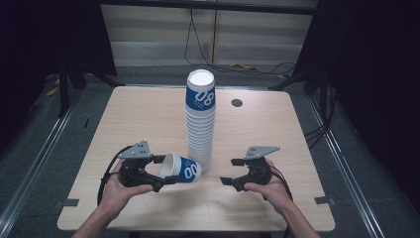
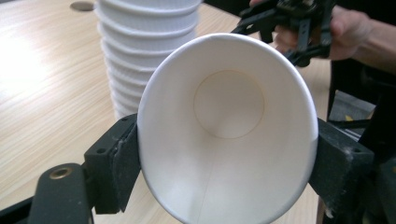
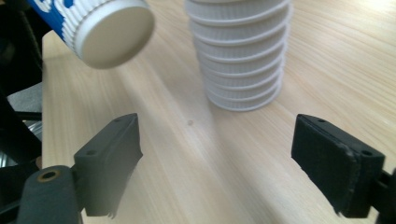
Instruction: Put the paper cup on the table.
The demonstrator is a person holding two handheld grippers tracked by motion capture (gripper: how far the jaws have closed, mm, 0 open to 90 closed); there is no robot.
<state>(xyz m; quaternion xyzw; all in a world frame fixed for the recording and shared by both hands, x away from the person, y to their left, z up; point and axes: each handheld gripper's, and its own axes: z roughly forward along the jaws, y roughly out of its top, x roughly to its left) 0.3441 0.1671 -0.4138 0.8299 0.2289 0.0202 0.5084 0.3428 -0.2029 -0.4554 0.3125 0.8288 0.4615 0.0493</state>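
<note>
My left gripper (image 1: 159, 176) sits at the lower left of the high view, its jaws closed on the rim end of a single paper cup (image 1: 181, 168). That cup lies on its side in the grip, mouth toward my hand and base pointing right, toward the foot of the tall stack of cups (image 1: 200, 121) that stands in the middle of the table (image 1: 148, 114). In the left gripper view the cup's white mouth (image 2: 229, 126) takes the centre of the frame, and the two black pads press its rim from either side, squeezing it slightly oval.

My right gripper (image 1: 229, 171) is at the lower right of the high view, jaws spread wide with nothing between them (in the right gripper view there is just bare wood between the pads). It points left toward the stack's base, and the base of the held cup (image 3: 116, 32) hangs in that view's upper left corner.

As I judge it, one cup is off on its own and in hand, apart from the stack, which is the step done. What is left is to put this cup where it belongs, upright on the table or onto the stack, I cannot tell which, and the free right gripper looks placed to steady the stack or take the cup's base.
</note>
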